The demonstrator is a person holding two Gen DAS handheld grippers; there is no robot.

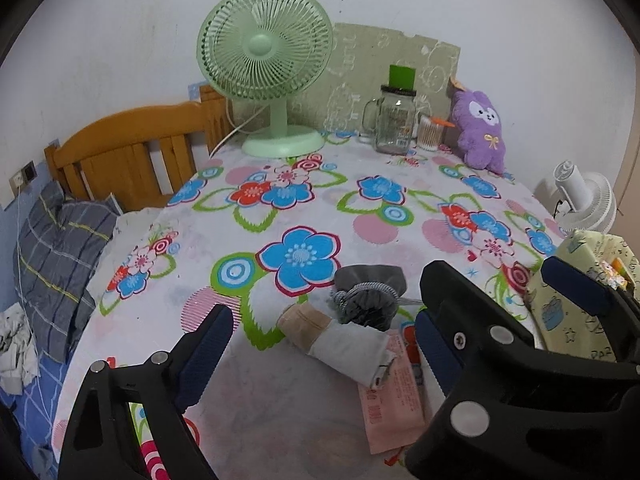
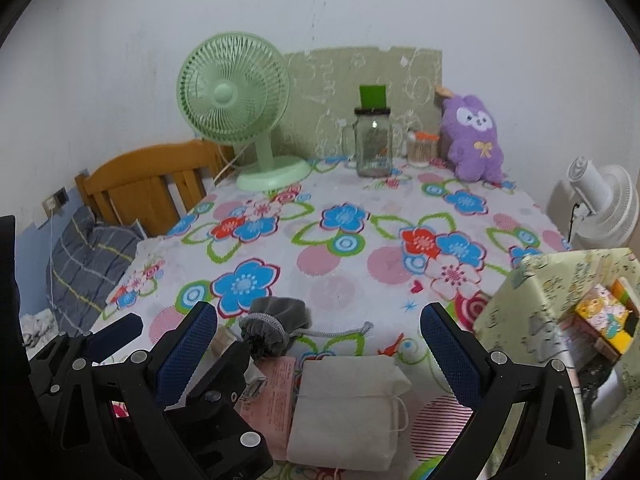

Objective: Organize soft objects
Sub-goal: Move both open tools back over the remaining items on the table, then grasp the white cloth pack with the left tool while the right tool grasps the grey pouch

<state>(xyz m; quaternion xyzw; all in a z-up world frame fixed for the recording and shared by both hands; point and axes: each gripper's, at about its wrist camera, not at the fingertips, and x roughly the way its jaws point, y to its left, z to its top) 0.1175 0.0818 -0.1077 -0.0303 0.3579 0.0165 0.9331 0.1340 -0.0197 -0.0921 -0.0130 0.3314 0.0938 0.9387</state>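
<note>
Both grippers hover apart and empty over a cluster of soft pouches at the near edge of the desk

The right gripper, fingers spread wide and holding nothing, has the cream cloth pouch lying flat directly between and just below its pads, long axis running away from the camera, so it looks the nearer hand for that piece. The left gripper, likewise released, frames the rolled beige-and-white sock, which lies slanted from upper left to lower right on a pink paper packet. Just beyond sits a grey velvety drawstring pouch, its cord trailing right. A fabric-lined storage box stands to the right on the flowered desk
</note>
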